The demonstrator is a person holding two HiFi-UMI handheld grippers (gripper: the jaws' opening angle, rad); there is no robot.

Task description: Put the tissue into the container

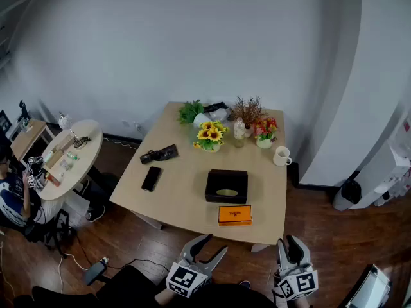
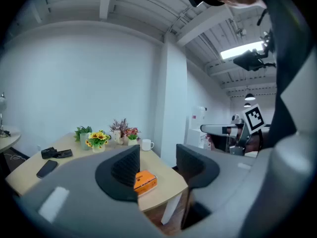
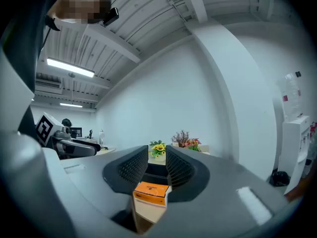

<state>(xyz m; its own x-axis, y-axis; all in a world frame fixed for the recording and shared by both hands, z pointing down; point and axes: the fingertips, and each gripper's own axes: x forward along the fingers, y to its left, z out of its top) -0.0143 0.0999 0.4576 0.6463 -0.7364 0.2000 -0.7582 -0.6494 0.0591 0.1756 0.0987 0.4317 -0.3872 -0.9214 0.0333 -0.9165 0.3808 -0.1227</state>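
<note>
An orange tissue pack [image 1: 234,215] lies near the front edge of the wooden table [image 1: 186,191]. Just behind it sits a black box-shaped container [image 1: 227,186] with an oval slot in its top. Both grippers hang in front of the table, short of its edge and apart from everything on it. My left gripper [image 1: 214,244] is open with nothing between its fingers; the left gripper view shows the tissue pack [image 2: 145,181] beyond its jaws [image 2: 157,157]. My right gripper [image 1: 288,240] is shut and empty. In the right gripper view, the tissue pack [image 3: 151,191] and container [image 3: 156,171] line up beyond the jaws [image 3: 157,157].
On the table are a black phone [image 1: 151,178], a dark case [image 1: 159,154], sunflowers [image 1: 210,135], a bottle [image 1: 239,132], red flowers [image 1: 264,132] and a white mug [image 1: 280,156]. A cluttered round table [image 1: 67,156] with a seated person stands at the left.
</note>
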